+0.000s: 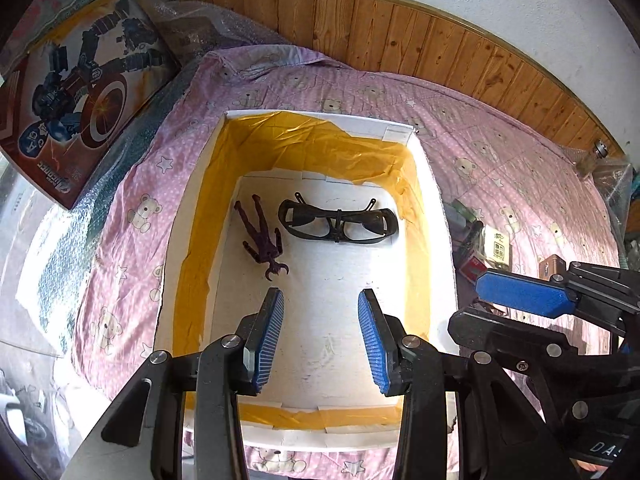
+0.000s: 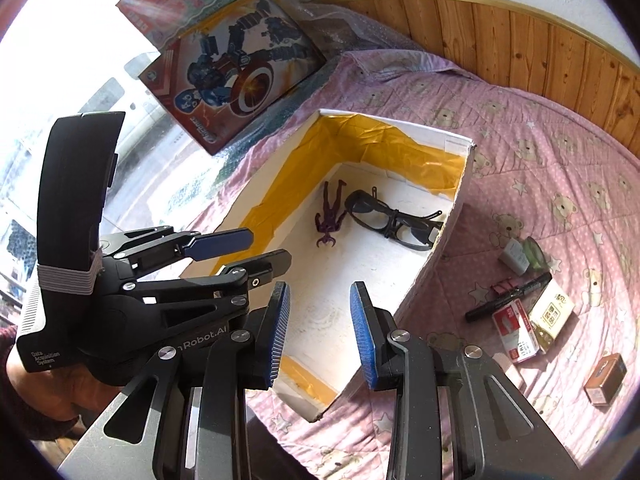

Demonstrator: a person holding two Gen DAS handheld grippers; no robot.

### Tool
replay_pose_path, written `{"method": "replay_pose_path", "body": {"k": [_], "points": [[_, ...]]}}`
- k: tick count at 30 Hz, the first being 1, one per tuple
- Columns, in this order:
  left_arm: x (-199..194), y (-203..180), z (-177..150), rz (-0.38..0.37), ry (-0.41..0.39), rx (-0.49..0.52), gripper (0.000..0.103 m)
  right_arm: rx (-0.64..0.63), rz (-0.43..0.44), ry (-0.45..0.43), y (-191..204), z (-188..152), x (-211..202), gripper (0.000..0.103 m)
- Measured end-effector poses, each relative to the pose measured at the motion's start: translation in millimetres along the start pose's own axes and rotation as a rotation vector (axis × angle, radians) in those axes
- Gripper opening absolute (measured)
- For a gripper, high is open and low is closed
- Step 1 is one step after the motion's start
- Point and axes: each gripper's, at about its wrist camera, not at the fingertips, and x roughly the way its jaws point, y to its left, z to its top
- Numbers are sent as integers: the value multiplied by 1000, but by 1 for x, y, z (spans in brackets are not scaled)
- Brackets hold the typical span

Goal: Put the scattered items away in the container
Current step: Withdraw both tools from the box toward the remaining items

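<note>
A white foam box (image 1: 434, 216) (image 2: 448, 248) lined with yellow tape sits on the pink quilt. Inside lie black glasses (image 1: 340, 222) (image 2: 394, 220) and a purple toy figure (image 1: 264, 236) (image 2: 330, 214). My left gripper (image 1: 322, 300) hovers open over the box's near end, empty; in the right wrist view it shows at the left (image 2: 256, 248). My right gripper (image 2: 320, 292) is open and empty above the box's near right wall. Scattered right of the box lie a black marker (image 2: 510, 296), a red-white box (image 2: 514, 334), a beige card box (image 2: 552, 314), a brown box (image 2: 606, 378) and a white pack (image 2: 516, 258).
A toy robot box (image 1: 76, 96) (image 2: 236, 68) leans at the left by bubble wrap (image 1: 200, 28). A wooden headboard (image 1: 440, 44) (image 2: 560, 40) curves behind the quilt (image 1: 500, 152). A person's hand (image 2: 52, 392) holds the left gripper.
</note>
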Motion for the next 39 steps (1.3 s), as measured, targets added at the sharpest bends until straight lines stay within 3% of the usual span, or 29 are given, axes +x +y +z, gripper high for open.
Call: {"method": "replay_pose_path", "body": {"k": [24, 32, 39], "points": [[-47, -65, -79, 17, -116, 99, 41, 32, 14, -180, 4, -113, -60, 34], [-49, -96, -108, -13, -143, 137, 41, 106, -14, -225, -25, -155, -81, 34], [-43, -138, -125, -80, -144, 204, 47, 267, -41, -254, -77, -196, -98, 34]]}}
